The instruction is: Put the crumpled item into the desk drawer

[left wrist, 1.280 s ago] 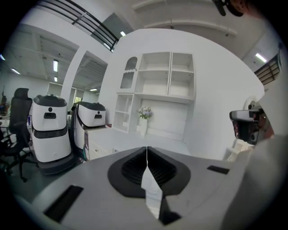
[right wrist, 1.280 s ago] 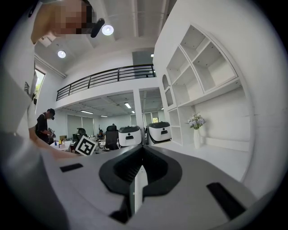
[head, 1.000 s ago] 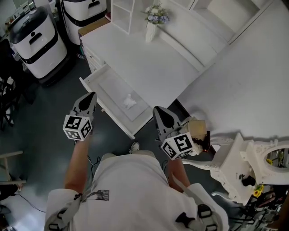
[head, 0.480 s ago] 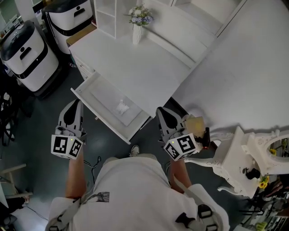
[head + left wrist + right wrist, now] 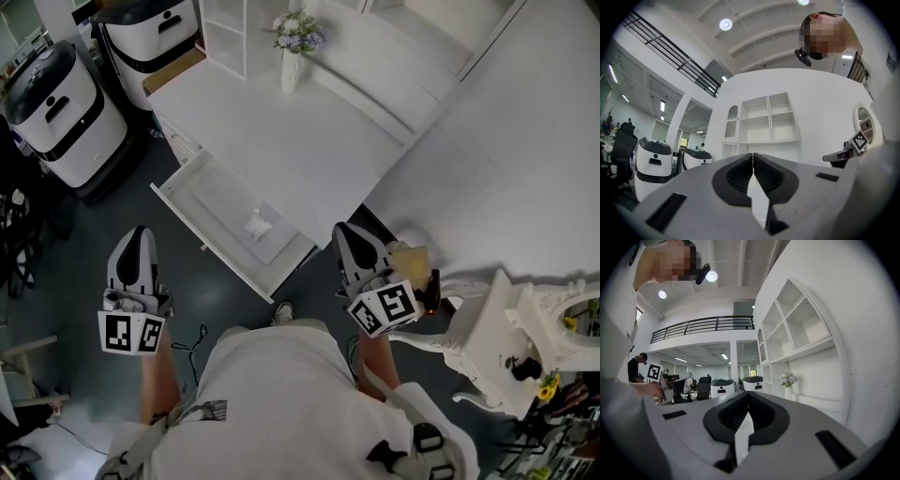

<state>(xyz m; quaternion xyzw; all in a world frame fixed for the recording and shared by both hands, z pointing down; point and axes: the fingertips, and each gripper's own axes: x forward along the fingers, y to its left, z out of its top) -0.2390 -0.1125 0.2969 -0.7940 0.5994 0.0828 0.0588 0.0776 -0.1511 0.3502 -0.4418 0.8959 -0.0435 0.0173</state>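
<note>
The crumpled white item (image 5: 258, 223) lies inside the pulled-out desk drawer (image 5: 195, 202), near its right end. My left gripper (image 5: 141, 232) hangs over the dark floor to the left of the drawer, apart from it, jaws shut and empty. My right gripper (image 5: 343, 229) is held just right of the drawer's near corner, also shut with nothing in it. In the left gripper view the left gripper (image 5: 753, 157) points up at white shelves; in the right gripper view the right gripper (image 5: 748, 397) faces the room.
The white desk (image 5: 309, 141) carries a vase of flowers (image 5: 292, 47) at its far edge. Two white-and-black machines (image 5: 56, 103) stand on the left. An ornate white chair (image 5: 497, 347) stands at the right, beside my right arm.
My left gripper has drawn back from the drawer's edge, down and to the left. The right gripper has hardly moved. The crumpled item stays in the drawer.
</note>
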